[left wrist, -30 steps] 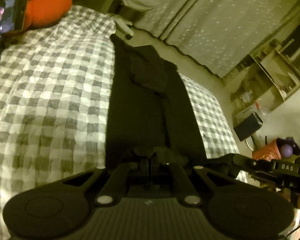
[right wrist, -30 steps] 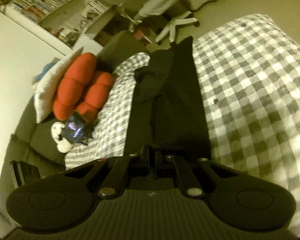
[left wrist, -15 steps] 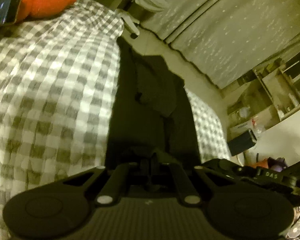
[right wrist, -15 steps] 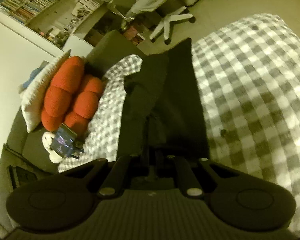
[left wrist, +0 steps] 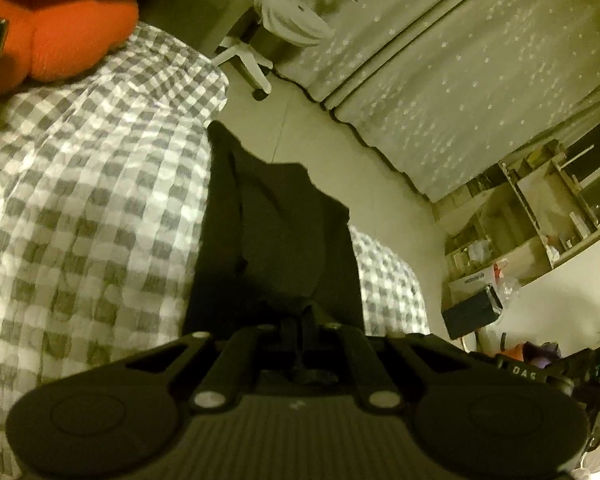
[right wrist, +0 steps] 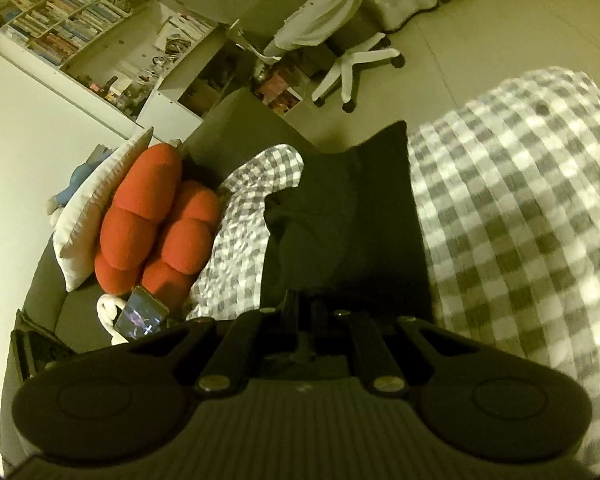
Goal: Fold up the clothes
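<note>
Black fabric, matte, soft-looking: dark garment (left wrist: 276, 240) hanging/stretching away from both grippers over checkered bedspread (left wrist: 80, 208). Looking like trousers or a long folded piece; too dark to tell which. Near edge pinched at both grippers, far end trailing toward bed edge, with bare floor beyond.

Left gripper (left wrist: 298, 334): fingers drawn together, clamping near edge of cloth. Right gripper (right wrist: 306, 320): same, fingers narrow, biting on black cloth at its near edge. Both grips probably sitting on adjacent corners of one edge, for lifting it evenly and carrying it over as a fold. Judging only from matched poses.

Hanging with a loose flap bulging mid-length in left view, rounded lower edge, so not lying flat yet; likely sagging under own weight. Straight long side edges, pointed corner at far end in right view.

Bedspread: grey-white gingham, puckered, crinkly texture, slight motion blur. Serving as folding surface.

Lying off to the side, not involved: orange cushion (right wrist: 152, 216), lobed and plush, against a white pillow (right wrist: 100, 204); phone (right wrist: 140, 316) with lit screen propped beside it. Standing on floor past bed: white office chair (right wrist: 340, 40) draped with pale cloth.

Risk guess: thin, limp cloth slipping or bunching if grips move unevenly.
</note>
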Motion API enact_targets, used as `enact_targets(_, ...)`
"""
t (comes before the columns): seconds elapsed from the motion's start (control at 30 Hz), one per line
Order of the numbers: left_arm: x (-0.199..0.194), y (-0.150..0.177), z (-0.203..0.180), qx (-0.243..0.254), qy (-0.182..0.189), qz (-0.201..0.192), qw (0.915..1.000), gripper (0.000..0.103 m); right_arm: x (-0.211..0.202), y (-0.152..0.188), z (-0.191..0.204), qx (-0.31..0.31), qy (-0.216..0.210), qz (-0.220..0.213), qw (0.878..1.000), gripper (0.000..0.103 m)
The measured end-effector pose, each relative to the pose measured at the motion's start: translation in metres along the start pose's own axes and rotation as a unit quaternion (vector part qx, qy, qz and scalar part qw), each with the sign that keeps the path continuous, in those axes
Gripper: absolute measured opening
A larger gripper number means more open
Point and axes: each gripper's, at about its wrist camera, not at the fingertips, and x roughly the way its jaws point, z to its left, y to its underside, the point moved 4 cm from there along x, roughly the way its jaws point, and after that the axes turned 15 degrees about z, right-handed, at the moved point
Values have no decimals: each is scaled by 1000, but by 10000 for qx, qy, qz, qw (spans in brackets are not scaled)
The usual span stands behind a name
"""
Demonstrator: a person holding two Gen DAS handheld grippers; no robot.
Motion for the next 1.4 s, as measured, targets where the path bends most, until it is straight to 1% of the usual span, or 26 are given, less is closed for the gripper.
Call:
enact_targets(0.2,-3,-18,-4,30,-17,-113,9999,1,4,-17,6,-116,17,-52,9999,8)
enact_targets(0.47,10,-49,-3,21,-33,-120,9999,1,18,-44,4,-184,83,-54,9998,8)
enact_targets(0.67,34,-86,-7,16,-76,-94,9999,1,27,-72,5,-191,56,-175,9996,8)
enact_targets(0.8,56,-113,3,-208,-61,-8,9998,1,40,-93,0,-134,89,-188,9997,8)
enact_targets(0.93,76,-135,13,-337,-176,18,9993,1,56,-114,-11,-12,124,-229,9997,8)
enact_targets(1.13,100,-152,31,-578,-153,112,9981,1,74,-131,-30,221,141,-195,9995,8)
enact_targets(1.27,109,-159,35,-690,-89,126,9975,2,81,-137,-42,434,98,-207,9988,8)
enact_targets(1.4,117,-164,40,-786,-132,162,9967,2,88,-141,-46,590,37,-210,9980,8)
